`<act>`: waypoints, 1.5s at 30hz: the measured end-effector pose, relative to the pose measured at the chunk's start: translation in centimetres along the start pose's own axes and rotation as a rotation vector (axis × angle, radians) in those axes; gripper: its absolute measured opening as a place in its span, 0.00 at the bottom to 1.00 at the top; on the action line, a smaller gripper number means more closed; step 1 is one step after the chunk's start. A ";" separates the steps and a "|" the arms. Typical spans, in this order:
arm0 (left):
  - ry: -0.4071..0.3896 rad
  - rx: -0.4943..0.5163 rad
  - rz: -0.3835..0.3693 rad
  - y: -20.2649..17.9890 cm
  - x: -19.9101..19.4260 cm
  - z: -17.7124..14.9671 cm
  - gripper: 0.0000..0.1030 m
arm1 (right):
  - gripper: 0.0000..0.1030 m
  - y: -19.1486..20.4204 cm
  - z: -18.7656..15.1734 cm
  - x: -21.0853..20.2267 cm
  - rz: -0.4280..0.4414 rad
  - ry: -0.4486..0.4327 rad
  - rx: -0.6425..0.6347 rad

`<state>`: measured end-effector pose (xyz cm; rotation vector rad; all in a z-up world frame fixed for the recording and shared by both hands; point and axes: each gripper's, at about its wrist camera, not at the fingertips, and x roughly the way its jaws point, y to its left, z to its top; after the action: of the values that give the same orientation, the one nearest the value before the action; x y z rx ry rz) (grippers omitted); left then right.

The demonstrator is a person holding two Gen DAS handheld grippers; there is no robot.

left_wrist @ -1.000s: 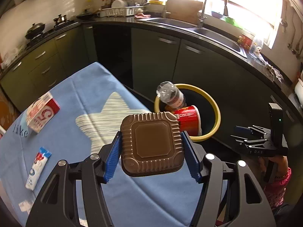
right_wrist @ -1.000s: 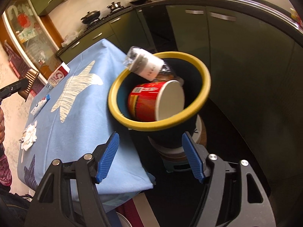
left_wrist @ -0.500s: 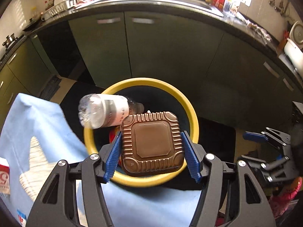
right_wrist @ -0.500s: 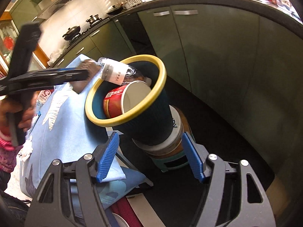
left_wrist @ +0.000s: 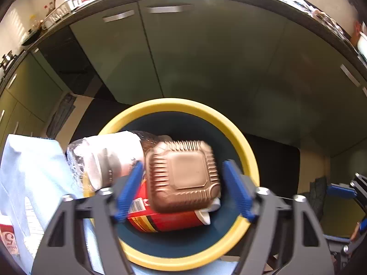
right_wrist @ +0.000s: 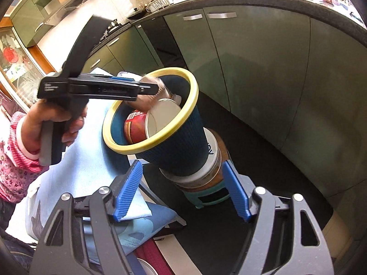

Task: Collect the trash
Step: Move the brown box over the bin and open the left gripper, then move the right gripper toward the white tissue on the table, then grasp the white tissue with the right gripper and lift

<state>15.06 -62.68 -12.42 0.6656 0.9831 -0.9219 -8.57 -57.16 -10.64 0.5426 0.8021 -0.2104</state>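
A dark blue bin with a yellow rim (left_wrist: pixel 250 160) (right_wrist: pixel 183 142) stands beside the blue-clothed table. It holds a red paper cup (left_wrist: pixel 165 221) (right_wrist: pixel 137 126) and a clear plastic bottle (left_wrist: pixel 105 155) leaning over the rim. A brown square plastic tray (left_wrist: pixel 183 175), blurred, is free between the spread fingers of my left gripper (left_wrist: pixel 183 190), above the cup. The left gripper also shows in the right wrist view (right_wrist: pixel 149 89), over the bin mouth. My right gripper (right_wrist: pixel 183 190) is open and empty, low beside the bin.
The blue tablecloth (left_wrist: pixel 29 165) (right_wrist: pixel 91 155) lies left of the bin, with a red-and-white carton (left_wrist: pixel 8 238) at its edge. The bin stands on a small teal stool (right_wrist: pixel 206 197). Green kitchen cabinets (left_wrist: pixel 206 57) run behind, over a dark floor.
My left gripper has moved over the bin mouth and opened. The brown tray has left its grip and is dropping into the bin. My right gripper stays open, drawing back a little.
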 end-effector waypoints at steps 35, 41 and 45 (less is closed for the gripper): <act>-0.513 -0.647 0.467 18.2 -37.6 -44.9 0.95 | 0.67 22.2 -0.1 5.1 0.260 0.131 -0.448; -0.512 -0.741 0.518 21.0 -38.5 -50.9 0.95 | 0.67 33.6 -3.4 6.9 0.434 0.198 -0.643; -0.517 -0.763 0.508 21.9 -38.3 -52.8 0.95 | 0.67 39.7 -6.6 7.8 0.518 0.264 -0.760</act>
<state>3.70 3.66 1.70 0.0008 0.5789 -0.1976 7.65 -19.92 -5.00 0.0382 0.8956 0.6390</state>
